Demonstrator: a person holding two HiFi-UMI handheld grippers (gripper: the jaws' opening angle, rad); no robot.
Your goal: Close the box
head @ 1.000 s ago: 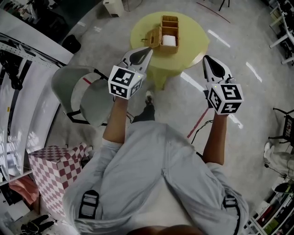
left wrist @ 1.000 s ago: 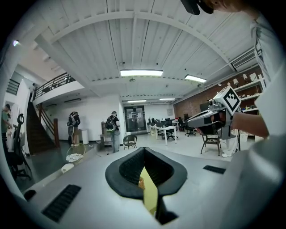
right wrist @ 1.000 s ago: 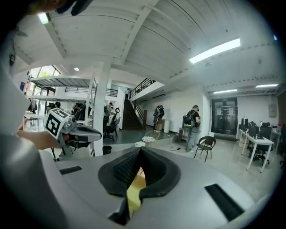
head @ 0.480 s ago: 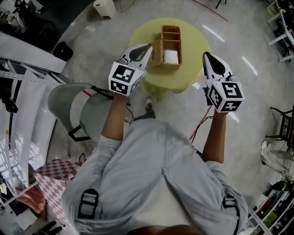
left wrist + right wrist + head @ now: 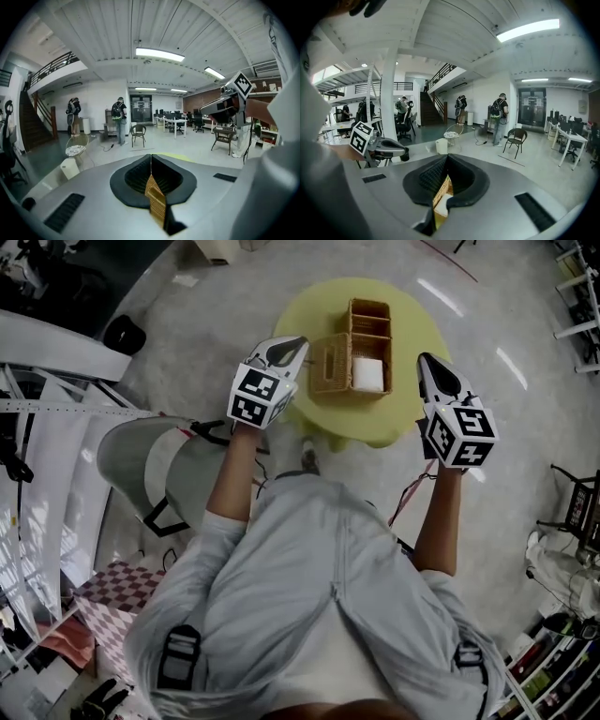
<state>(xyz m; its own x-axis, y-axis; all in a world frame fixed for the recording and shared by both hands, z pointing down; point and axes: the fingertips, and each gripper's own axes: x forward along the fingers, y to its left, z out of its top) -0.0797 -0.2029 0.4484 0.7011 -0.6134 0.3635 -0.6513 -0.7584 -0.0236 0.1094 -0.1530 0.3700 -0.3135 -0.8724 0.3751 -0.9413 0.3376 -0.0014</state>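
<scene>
A wicker box (image 5: 368,334) with compartments stands on a round yellow table (image 5: 412,418); one compartment holds something white (image 5: 371,374). Its lid (image 5: 330,364) hangs open on the left side. My left gripper (image 5: 298,341) is shut and empty, hovering at the table's left edge just left of the lid. My right gripper (image 5: 424,360) is shut and empty, right of the box near the table's right edge. In the left gripper view the wicker (image 5: 156,201) shows below the closed jaws (image 5: 151,157). In the right gripper view the box (image 5: 440,194) shows under the jaws (image 5: 446,156).
A grey chair (image 5: 159,456) stands left of me, with a red-checkered box (image 5: 103,596) behind it. White racks line the left side. A cable runs on the floor near the table. People, chairs and desks stand far off in the gripper views.
Both grippers have moved forward and down toward the table. The box now sits between them in the head view, and wicker has replaced yellow table under the left jaws.
</scene>
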